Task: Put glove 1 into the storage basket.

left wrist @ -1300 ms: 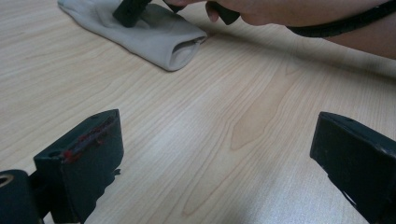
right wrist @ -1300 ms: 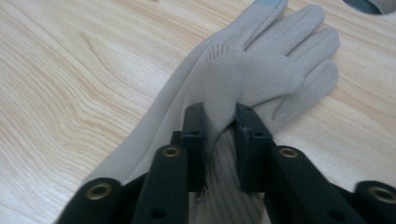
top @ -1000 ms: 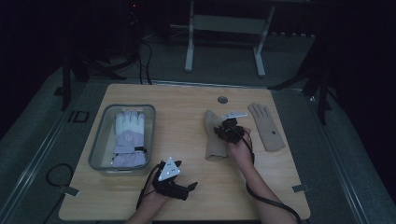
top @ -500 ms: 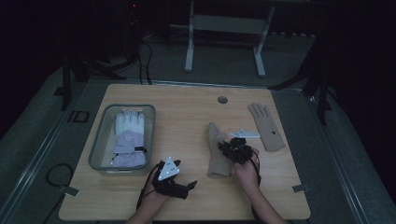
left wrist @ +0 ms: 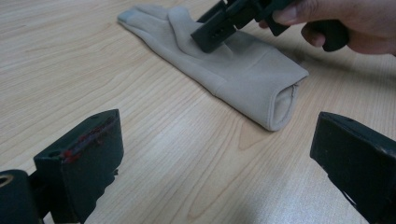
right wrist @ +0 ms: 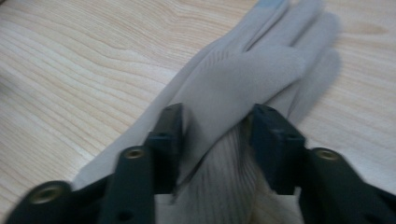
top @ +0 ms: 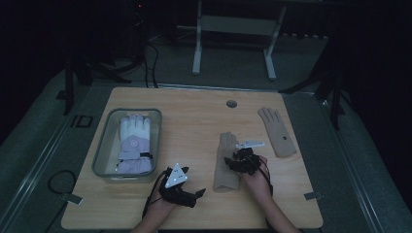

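High view: the beige glove [top: 227, 162] lies mid-table, long axis running away from me, fingertips far, cuff near; my right gripper [top: 241, 160] sits on its right edge, nearer than my left gripper [top: 187, 191].

Left gripper view: my jaws gape empty, the cuff opening ahead, turned toward them.

Right gripper view: my jaws pinch a fold of glove fabric.

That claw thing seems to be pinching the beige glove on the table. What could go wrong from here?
The right gripper pinches just a fold of the beige glove, so the soft fabric might slip out when lifted. The rest of the glove lies flat on the table and could drag or unfold. The left gripper waits open near the cuff; if it closes in, the two grippers might bump.
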